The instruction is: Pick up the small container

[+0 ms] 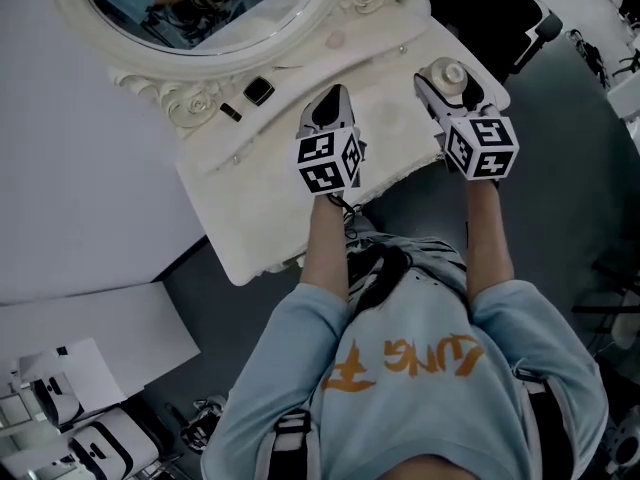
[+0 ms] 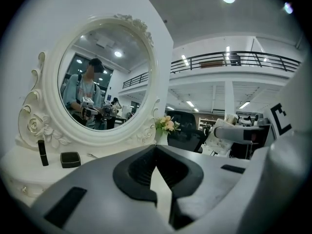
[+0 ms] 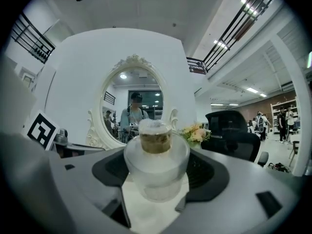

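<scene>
The small container (image 1: 453,71) is a frosted jar with a pale lid, at the right end of the white vanity table (image 1: 290,193). My right gripper (image 1: 450,81) is shut on it, one finger on each side. In the right gripper view the small container (image 3: 156,162) fills the gap between the dark pads (image 3: 111,172) of the right gripper (image 3: 156,182), over the white tabletop. I cannot tell whether it is off the surface. My left gripper (image 1: 330,103) hovers over the table's middle, shut and empty. In the left gripper view the tips of the left gripper (image 2: 156,152) meet.
An ornate oval mirror (image 1: 200,13) stands at the back of the table. A black compact (image 1: 259,90) and a dark lipstick (image 1: 231,112) lie at its base, left of the left gripper. Flowers (image 3: 195,132) and a black office chair (image 1: 500,18) are beyond the right end.
</scene>
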`<state>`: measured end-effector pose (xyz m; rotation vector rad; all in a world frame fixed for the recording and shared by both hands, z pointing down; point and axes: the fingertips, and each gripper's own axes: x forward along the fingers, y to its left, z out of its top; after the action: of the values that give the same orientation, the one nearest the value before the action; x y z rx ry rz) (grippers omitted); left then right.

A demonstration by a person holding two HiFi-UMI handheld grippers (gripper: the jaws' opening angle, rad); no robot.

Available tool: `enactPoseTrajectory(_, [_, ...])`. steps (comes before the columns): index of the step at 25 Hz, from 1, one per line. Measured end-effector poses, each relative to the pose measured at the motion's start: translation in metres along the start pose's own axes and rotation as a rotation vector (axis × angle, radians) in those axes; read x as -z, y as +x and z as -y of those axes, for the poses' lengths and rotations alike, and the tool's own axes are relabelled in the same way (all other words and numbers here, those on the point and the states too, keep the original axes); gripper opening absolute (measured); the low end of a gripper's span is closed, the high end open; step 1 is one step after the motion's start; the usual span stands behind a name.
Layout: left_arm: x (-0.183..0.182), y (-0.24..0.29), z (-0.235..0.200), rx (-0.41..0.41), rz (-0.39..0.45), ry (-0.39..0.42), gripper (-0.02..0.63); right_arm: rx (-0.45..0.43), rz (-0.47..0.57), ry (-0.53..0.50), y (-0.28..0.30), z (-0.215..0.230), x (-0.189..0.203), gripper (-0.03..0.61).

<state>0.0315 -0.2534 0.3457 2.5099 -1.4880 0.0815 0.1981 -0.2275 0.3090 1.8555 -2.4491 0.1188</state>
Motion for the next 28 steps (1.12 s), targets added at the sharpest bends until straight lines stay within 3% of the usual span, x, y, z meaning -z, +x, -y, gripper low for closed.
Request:
enactPoseTrajectory(8, [-0.007, 0.003, 0.012, 0.015, 0.017, 0.009, 0.021, 0.030, 0.019, -0.012, -0.015, 0.015, -0.007, 0.331])
enactPoseTrajectory(28, [-0.003, 0.003, 0.008, 0.003, 0.017, -0.013, 0.021, -0.007, 0.024, -0.041, -0.011, 0.010, -0.012, 0.331])
